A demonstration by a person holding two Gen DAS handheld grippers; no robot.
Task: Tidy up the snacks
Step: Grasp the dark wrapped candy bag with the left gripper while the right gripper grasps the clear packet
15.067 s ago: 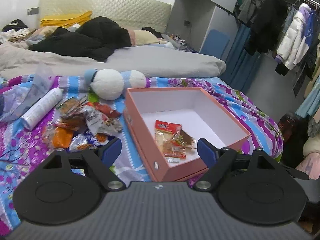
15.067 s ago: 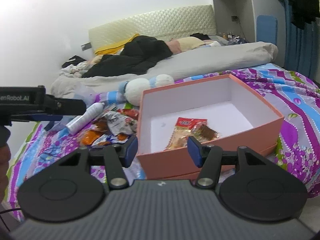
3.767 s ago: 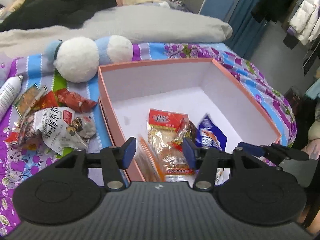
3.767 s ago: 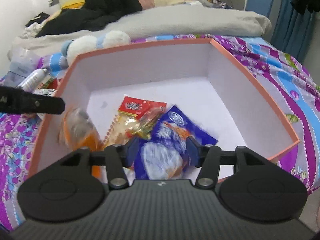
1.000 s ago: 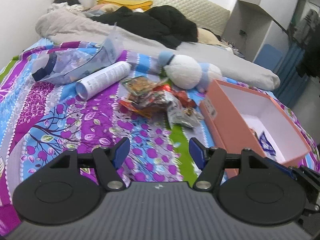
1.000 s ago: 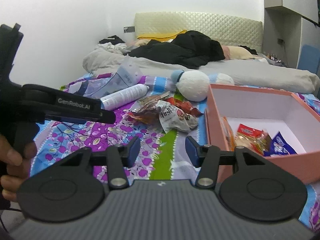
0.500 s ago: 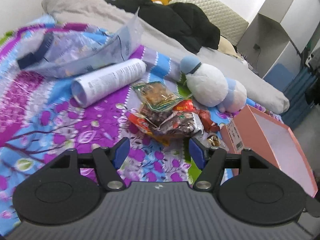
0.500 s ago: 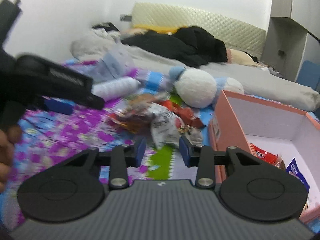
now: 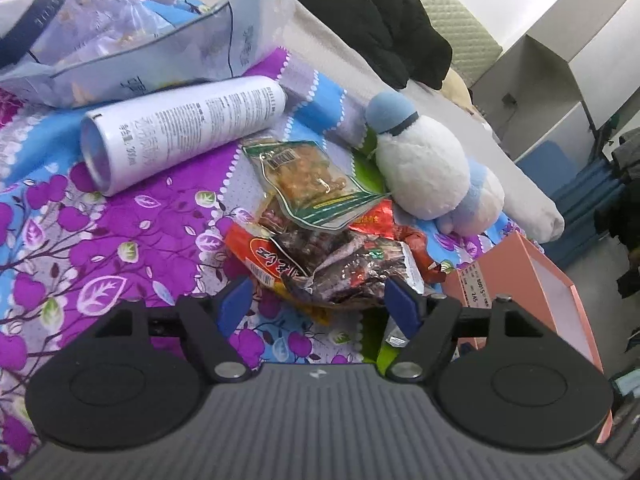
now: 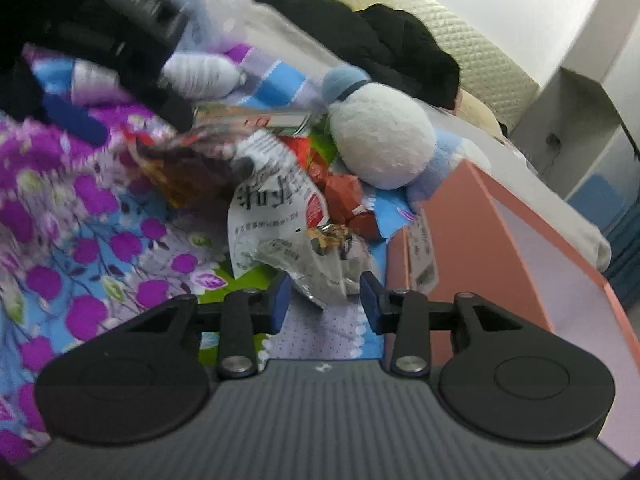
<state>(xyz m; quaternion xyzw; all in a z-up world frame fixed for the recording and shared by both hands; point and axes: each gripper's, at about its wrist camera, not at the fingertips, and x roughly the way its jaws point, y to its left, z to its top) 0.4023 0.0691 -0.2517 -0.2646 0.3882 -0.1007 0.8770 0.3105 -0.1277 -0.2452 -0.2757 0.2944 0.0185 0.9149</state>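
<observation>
A pile of snack packets lies on the flowered bedspread. In the left wrist view a green-edged packet (image 9: 308, 176) tops a red-orange packet (image 9: 256, 254) and a dark foil packet (image 9: 352, 270). My left gripper (image 9: 319, 306) hovers at the pile's near edge, its jaws opening, the foil packet's edge just ahead of the pads and untouched. In the right wrist view a white printed packet (image 10: 276, 208) and red packets (image 10: 340, 196) lie beside the pink box (image 10: 480, 248). My right gripper (image 10: 325, 300) is open, the white packet's corner between its pads without being pressed.
A white and blue plush toy (image 9: 424, 168) lies behind the pile. A white spray can (image 9: 180, 124) and a clear plastic bag (image 9: 120, 52) lie to the left. The pink box (image 9: 532, 280) is at the right. The left gripper's body (image 10: 100, 32) fills the right view's upper left.
Both grippers have come down and forward to the snack pile, which now fills the views. The left jaws stand slightly wider than before.
</observation>
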